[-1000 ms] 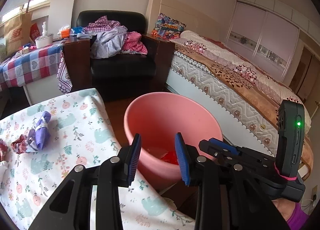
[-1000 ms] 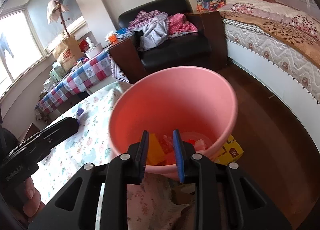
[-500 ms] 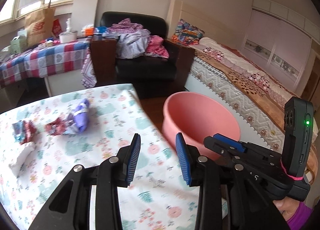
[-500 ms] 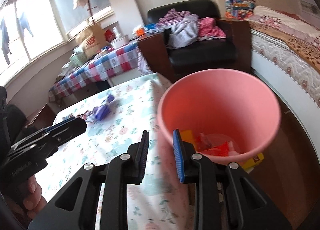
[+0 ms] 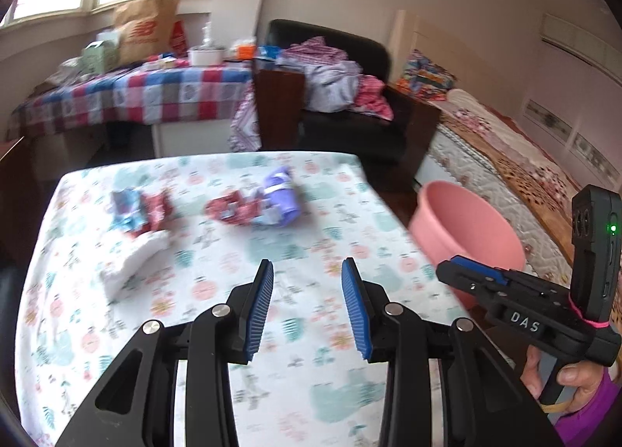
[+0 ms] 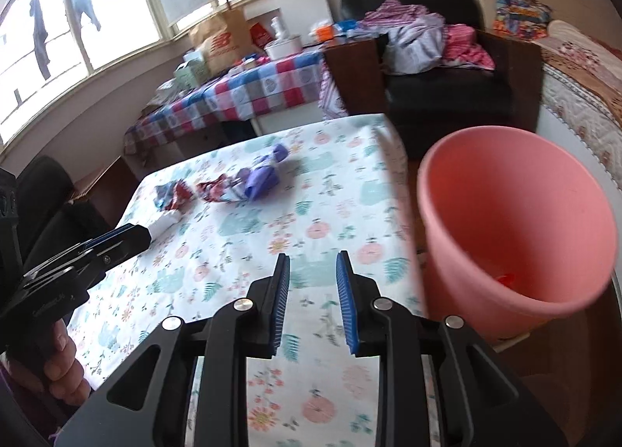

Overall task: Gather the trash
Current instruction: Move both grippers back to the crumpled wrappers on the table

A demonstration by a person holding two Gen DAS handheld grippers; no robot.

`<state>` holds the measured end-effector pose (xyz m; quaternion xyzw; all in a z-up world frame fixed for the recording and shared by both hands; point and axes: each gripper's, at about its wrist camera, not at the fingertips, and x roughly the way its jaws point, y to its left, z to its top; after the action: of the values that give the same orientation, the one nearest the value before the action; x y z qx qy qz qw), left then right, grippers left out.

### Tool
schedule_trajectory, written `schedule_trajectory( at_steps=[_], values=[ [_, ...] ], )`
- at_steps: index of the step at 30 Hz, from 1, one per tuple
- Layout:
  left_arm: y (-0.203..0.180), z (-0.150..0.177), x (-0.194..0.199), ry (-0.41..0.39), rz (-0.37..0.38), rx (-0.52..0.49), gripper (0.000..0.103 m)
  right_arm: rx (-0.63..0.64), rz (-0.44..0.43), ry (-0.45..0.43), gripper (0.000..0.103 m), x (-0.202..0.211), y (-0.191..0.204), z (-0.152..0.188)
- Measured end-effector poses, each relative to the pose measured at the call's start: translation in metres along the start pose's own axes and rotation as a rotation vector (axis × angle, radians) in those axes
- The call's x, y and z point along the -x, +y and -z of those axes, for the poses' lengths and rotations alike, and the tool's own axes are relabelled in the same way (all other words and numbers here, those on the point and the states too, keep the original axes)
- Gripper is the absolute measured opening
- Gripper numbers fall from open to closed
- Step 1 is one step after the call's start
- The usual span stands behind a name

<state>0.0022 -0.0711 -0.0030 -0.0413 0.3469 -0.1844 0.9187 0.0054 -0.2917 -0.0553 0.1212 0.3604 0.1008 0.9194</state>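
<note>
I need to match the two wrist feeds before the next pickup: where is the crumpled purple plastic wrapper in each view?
Left wrist: crumpled purple plastic wrapper lies just above centre, on the far part of the floral tablecloth.
Right wrist: it lies left of centre, upper middle.
Shared landmark: the round pink plastic bin at the table's right edge.

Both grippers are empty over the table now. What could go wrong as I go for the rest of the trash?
The purple wrapper touches the red wrapper, so one pinch may drag both. The white tissue lies flat on the loose tablecloth; fingers might catch cloth. The pink bin stands off the table's edge, so a drop may miss.
</note>
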Motion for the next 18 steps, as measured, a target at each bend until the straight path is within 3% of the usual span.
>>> schedule_trajectory(
  at_steps=[11,14,18],
  values=[
    [0.061,0.007,0.013,-0.011,-0.096,0.09,0.036,0.214,-0.146,0.076,0.025,-0.053,0.072,-0.034],
    [0.075,0.006,0.014,-0.011,-0.113,0.115,0.036,0.284,-0.162,0.084,0.046,-0.067,0.088,-0.044],
    [0.091,0.004,0.014,-0.012,-0.134,0.14,0.036,0.374,-0.167,0.097,0.048,-0.093,0.106,-0.061]
  ],
)
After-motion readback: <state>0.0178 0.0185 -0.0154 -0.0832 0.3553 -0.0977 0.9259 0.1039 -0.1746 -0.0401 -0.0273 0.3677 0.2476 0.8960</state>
